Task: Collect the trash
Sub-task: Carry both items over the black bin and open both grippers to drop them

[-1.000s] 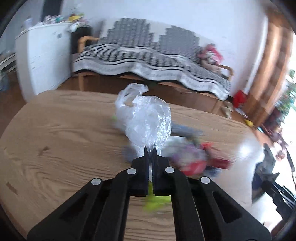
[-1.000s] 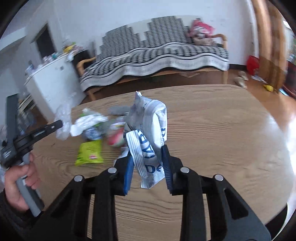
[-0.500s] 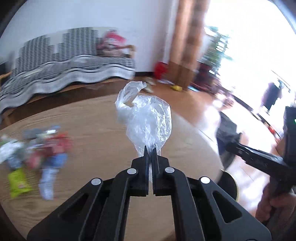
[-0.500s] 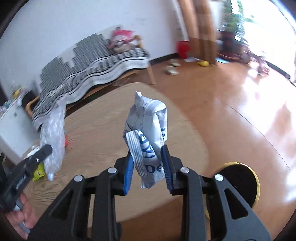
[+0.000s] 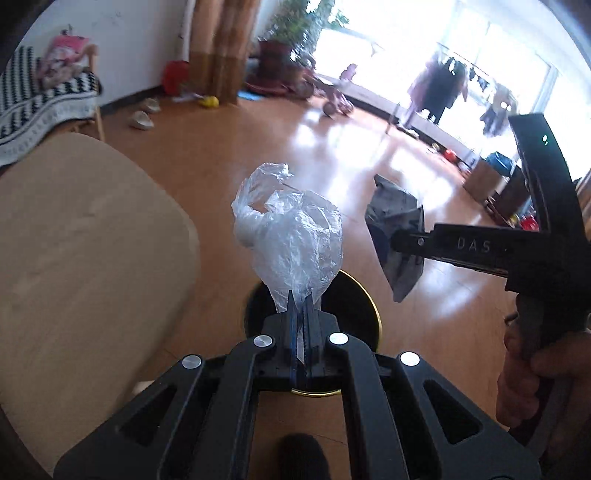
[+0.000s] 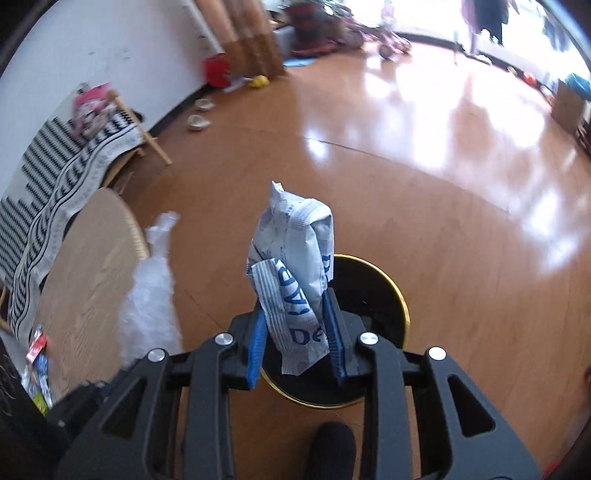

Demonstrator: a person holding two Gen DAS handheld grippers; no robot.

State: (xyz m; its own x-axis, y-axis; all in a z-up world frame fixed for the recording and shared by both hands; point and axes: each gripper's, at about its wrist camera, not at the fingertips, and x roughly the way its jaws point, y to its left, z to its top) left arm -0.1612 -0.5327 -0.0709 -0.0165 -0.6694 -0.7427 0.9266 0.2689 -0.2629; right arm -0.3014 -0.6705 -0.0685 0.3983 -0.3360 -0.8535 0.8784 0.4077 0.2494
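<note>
Left wrist view: the left gripper (image 5: 303,306) is clamped on a crinkled clear plastic bag (image 5: 291,240), held above the round black gold-rimmed bin (image 5: 364,314) on the glossy wooden floor (image 5: 258,147).

Right wrist view: the right gripper (image 6: 297,332) pinches a white-and-blue printed wrapper (image 6: 295,273) over the bin; neither piece is dropped yet. More wrappers (image 6: 37,358) remain on the tabletop (image 6: 85,258).

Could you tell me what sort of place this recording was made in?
Most likely a home living room: a sofa with a black-and-white throw, a glossy wooden floor with slippers by the wall, and potted plants beside a bright window.
</note>
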